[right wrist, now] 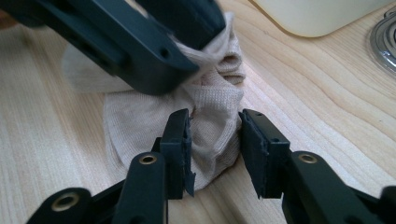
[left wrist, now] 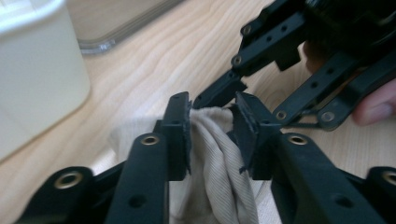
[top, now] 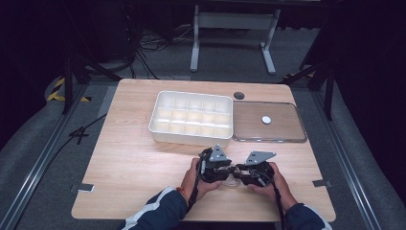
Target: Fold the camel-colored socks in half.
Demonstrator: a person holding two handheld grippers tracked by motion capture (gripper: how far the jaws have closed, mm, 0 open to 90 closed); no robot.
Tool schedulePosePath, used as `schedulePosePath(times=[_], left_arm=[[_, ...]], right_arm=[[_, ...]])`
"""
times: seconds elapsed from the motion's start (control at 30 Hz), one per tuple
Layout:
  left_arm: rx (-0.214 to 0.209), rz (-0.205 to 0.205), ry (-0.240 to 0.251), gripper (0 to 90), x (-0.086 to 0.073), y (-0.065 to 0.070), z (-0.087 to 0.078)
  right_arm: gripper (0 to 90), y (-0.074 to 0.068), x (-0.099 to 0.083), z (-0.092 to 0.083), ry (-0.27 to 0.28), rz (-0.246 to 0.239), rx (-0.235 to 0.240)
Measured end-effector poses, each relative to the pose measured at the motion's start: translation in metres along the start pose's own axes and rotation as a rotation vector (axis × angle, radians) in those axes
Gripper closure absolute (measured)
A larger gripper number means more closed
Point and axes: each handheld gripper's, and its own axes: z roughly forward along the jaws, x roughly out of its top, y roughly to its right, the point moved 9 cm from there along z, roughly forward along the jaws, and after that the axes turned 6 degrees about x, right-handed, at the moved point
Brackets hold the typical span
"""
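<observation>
- Left gripper: I see its jaws part-open with a bunched fold of the beige sock between them. The cloth lies against the left pad; gap on the right side, so no firm pinch that I can confirm.
- Right gripper: jaws part-open, straddling the ribbed end of the sock. Cloth touches the left pad, clear gap to the right pad. Not clamped.
- The two grippers face each other tip to tip; in the right gripper view the left gripper's jaw lies across the sock's top.
- The sock lies crumpled on the wooden table, near the front edge, between both hands in the high view.
- Behind it: white compartment tray, just beside it a clear lid lying flat, right of the tray.
</observation>
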Motion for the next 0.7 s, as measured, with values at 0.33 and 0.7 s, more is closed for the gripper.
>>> schedulePosePath(times=[0.33,0.7], left_arm=[[-0.008,0.077,0.043,64.3,0.012,-0.02,-0.045],[-0.07,0.141,-0.079,78.4,-0.042,-0.019,-0.035]], right_arm=[[63.7,0.001,-0.001,0.0,0.003,0.018,0.009],[64.4,0.0,0.0,0.0,0.001,0.014,0.005]])
